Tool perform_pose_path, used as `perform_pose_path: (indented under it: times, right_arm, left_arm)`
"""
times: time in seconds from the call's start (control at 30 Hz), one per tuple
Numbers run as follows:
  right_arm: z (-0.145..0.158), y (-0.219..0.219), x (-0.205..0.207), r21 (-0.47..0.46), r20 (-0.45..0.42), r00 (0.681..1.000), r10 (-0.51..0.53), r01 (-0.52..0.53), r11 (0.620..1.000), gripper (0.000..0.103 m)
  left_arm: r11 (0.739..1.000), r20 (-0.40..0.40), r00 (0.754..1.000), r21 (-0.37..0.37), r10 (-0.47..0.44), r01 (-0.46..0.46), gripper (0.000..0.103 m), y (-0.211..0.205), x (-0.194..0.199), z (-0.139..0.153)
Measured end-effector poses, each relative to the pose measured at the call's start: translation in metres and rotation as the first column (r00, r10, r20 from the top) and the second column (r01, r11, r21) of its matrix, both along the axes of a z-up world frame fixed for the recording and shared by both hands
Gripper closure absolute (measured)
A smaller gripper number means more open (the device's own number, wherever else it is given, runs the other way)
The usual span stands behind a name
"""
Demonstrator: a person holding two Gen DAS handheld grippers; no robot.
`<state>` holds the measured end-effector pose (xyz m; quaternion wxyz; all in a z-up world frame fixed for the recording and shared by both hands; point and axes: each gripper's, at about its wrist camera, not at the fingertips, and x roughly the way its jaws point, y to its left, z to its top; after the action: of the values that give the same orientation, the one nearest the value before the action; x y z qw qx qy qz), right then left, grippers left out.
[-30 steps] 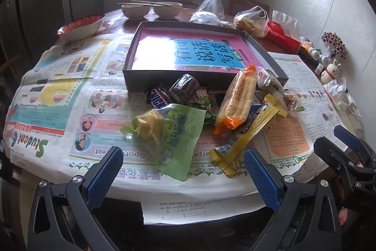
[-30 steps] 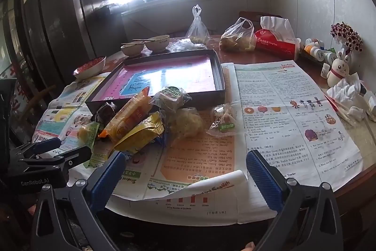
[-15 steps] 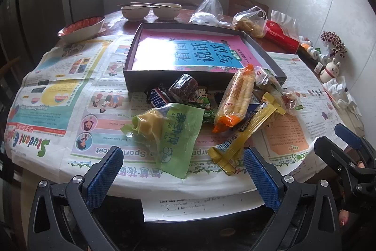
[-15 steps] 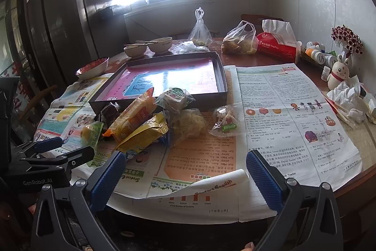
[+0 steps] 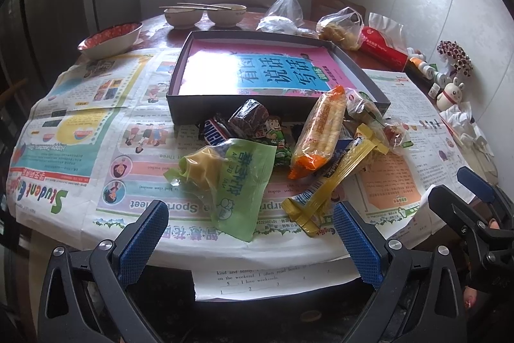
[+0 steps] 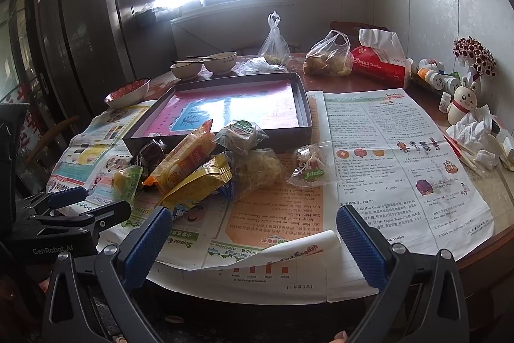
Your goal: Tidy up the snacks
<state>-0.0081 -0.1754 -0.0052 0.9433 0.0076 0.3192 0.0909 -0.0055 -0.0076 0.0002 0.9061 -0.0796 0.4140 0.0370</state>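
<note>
I have both claws spread wide and holding nothing, hanging just off the near edge of the worktop (image 5: 379,53). The left claw (image 5: 250,233) looks straight at the snack pile; the right claw (image 6: 253,233) sits further toward the right edge, so the pile lies off to its left.

The snacks are heaped on the newspaper (image 5: 80,124) between the near edge and the front wall of the dark tray (image 5: 225,106), which has only a pink and blue printed sheet in it — nothing sorted yet, as far as I can judge.

The relation that matters: the green packet (image 5: 237,182) lies nearest, almost dead ahead of the left claw, between its fingers in line of sight, its long axis running roughly from the near edge back and leftward toward the tray. The yellow bar (image 5: 334,179) lies just right of it, slanting from the near edge up toward the far right. The orange cracker pack (image 5: 321,130) leans over the pile with its long axis pointing at the tray. A Snickers bar (image 5: 215,132) and a dark wrapped sweet (image 5: 250,118) sit against the tray wall.

I judge the left claw the better placed for the green packet; the right would take the small clear packet (image 6: 308,166) on the pile's right fringe.
</note>
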Motion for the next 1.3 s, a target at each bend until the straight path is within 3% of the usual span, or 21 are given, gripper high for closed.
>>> perform_pose_path:
  times: [1.3]
  right_arm:
    - [-0.007, -0.010, 0.010, 0.004, -0.013, 0.999, -0.032, 0.032, 0.999, 0.000]
  left_arm:
    - [1.000, -0.017, 1.000, -0.017, 0.016, -0.017, 0.001, 0.008, 0.006, -0.007]
